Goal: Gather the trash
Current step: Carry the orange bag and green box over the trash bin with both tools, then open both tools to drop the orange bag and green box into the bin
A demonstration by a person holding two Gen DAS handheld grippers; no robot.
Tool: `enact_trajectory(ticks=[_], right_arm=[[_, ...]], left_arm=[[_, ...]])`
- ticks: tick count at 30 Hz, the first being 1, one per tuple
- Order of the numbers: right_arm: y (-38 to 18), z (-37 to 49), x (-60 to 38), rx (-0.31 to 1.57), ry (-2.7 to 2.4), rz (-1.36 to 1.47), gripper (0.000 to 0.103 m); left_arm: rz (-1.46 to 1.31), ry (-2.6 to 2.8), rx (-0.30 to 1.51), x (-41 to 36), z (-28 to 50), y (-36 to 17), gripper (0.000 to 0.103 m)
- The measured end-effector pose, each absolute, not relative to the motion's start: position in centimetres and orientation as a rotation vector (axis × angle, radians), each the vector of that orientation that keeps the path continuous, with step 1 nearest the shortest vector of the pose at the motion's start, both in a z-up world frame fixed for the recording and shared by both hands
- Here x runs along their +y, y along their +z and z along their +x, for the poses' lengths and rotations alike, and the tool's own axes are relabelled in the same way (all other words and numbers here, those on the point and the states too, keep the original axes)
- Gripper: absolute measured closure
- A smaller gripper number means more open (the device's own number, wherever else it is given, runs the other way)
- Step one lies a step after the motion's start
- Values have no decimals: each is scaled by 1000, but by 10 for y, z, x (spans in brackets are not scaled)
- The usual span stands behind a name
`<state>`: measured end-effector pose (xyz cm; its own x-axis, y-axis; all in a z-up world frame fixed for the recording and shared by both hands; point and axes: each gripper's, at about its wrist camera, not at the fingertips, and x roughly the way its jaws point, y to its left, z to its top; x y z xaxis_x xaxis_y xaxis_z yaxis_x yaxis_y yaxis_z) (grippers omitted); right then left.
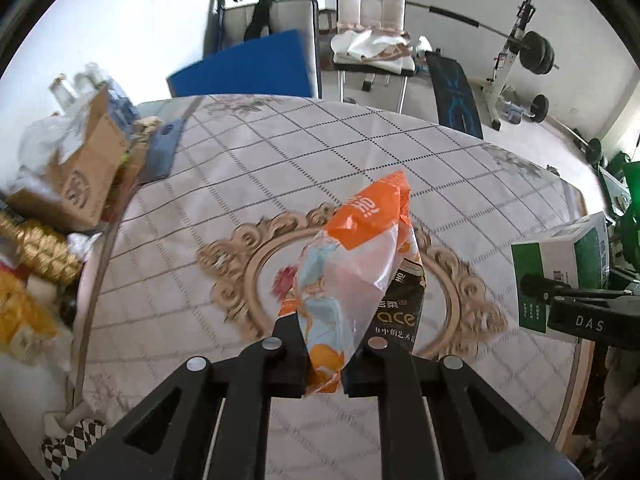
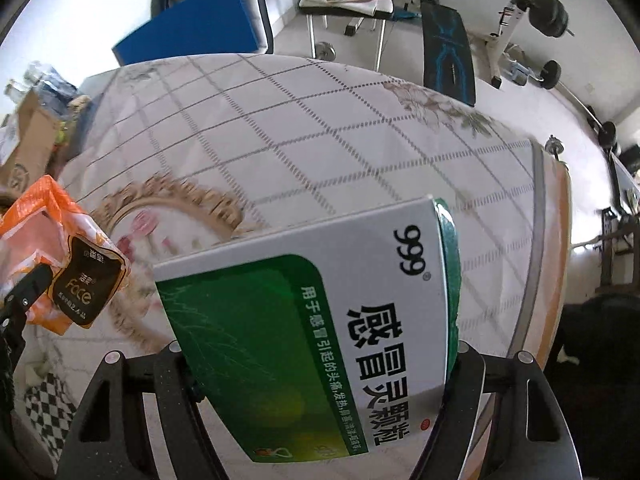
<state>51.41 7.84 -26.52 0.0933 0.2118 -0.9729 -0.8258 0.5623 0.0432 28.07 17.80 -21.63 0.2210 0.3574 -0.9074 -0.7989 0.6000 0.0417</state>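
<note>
My left gripper (image 1: 324,360) is shut on an orange and clear plastic wrapper (image 1: 352,264), which has a black "face" packet tucked behind it. The wrapper hangs above the table's gridded cloth (image 1: 280,152). In the right wrist view the same wrapper (image 2: 60,248) shows at the far left. My right gripper (image 2: 320,364) grips a green and white medicine box (image 2: 312,340) across its width and holds it tilted above the cloth (image 2: 300,120). The left wrist view also shows that box (image 1: 568,252) at the right edge, with a black finger (image 1: 560,300) of the right gripper over it.
A cardboard box (image 1: 84,172), bottles and gold and yellow packages (image 1: 36,256) crowd the table's left side. Beyond the table stand a blue board (image 1: 248,68), a chair with cloths (image 1: 372,40) and a weight bench with a barbell (image 1: 520,52). The table's right edge (image 2: 536,240) is near.
</note>
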Motion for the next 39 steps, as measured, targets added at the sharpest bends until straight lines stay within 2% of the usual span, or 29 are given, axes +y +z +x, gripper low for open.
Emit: enact_trajectory(ticks=[11,15,20,25,29,39], right_arm=[[-244,332,-83,1249,815,-506,25],[-258,266,-147,1302,804,-475,25],[-307,197,-203,1435,781,-453,25],[-390,143,-238,1609,742,-464,25],[-467,122,-244,1697,711,-501,25],[-686,128,-212,1780,688,-470,25]], left_arm=[[-486,830,1018,53,117,-192,95],[-529,822,1054,11,60,-209,95],[-685,811,1124,-22,-2,-255,95],[-875,801,1228,-41,-45,-337,95],[-1004,762,1296,-40,-50,-418,94],[-1225,571,1371,-16,-11,-664,88]])
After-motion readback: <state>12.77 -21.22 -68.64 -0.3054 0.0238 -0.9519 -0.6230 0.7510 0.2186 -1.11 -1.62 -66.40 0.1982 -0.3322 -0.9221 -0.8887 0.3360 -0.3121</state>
